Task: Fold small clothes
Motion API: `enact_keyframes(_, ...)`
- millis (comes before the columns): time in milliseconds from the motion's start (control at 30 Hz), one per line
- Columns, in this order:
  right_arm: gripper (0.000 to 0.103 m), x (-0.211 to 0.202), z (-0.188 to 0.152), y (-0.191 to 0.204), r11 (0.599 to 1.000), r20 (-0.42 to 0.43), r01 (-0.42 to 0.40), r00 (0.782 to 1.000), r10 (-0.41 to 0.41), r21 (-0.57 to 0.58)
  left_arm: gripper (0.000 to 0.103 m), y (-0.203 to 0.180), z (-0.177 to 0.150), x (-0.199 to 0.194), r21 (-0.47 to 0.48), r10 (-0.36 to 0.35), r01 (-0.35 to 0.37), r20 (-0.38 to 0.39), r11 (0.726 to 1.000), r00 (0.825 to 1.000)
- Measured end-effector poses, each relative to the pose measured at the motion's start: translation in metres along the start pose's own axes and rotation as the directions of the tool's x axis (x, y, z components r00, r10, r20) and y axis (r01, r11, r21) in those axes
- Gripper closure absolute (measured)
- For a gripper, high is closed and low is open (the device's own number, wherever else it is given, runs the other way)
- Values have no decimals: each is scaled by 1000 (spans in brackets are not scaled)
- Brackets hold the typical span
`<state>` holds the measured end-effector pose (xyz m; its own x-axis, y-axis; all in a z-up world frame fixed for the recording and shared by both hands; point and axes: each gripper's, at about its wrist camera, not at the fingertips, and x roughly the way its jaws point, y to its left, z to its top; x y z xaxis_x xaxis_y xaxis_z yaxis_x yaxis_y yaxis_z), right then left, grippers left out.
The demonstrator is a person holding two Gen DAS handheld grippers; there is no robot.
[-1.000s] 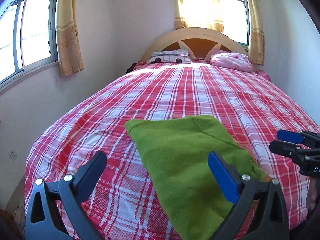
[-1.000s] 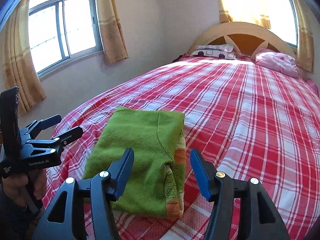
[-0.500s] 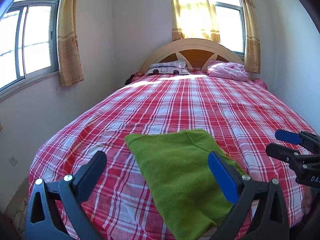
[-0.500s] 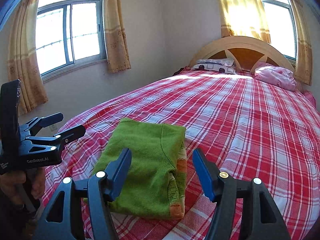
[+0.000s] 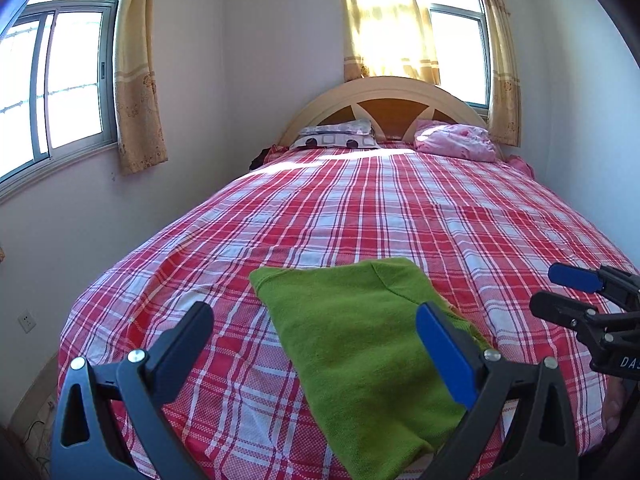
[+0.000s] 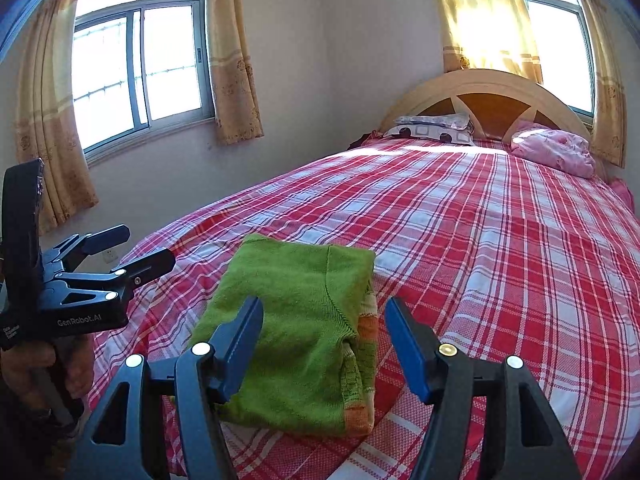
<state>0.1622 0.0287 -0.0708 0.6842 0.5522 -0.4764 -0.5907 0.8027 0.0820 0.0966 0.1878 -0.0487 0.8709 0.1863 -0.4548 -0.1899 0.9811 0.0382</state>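
A folded green knitted garment (image 5: 360, 344) lies flat near the foot of the bed; in the right wrist view (image 6: 304, 328) its orange and green striped edge shows on the right side. My left gripper (image 5: 316, 340) is open and empty, held above and just in front of the garment; it also shows in the right wrist view (image 6: 132, 252) at the left. My right gripper (image 6: 324, 336) is open and empty above the garment's near end; it also shows in the left wrist view (image 5: 560, 292) at the right.
The bed has a red and white plaid cover (image 5: 400, 208). A patterned pillow (image 5: 336, 136) and a pink pillow (image 5: 456, 142) lie by the wooden headboard (image 5: 384, 96). Walls with curtained windows stand close on the left and behind.
Both grippers have risen and drawn back from the garment, so more of the room shows. The garment has stayed folded in place. Both stay open.
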Motion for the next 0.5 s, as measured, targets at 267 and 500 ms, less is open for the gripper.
enact_keyframes(267, 38, 1, -1, 1, 1000, -2, -1, 1000, 1, -1, 0, 0, 0, -1, -1, 0, 0, 1, 1000, 1000)
enact_keyframes(500, 38, 0, -1, 2, 1000, 3, 1, 1000, -1, -1, 0, 0, -2, -1, 4, -2, 2, -3, 1000, 1000)
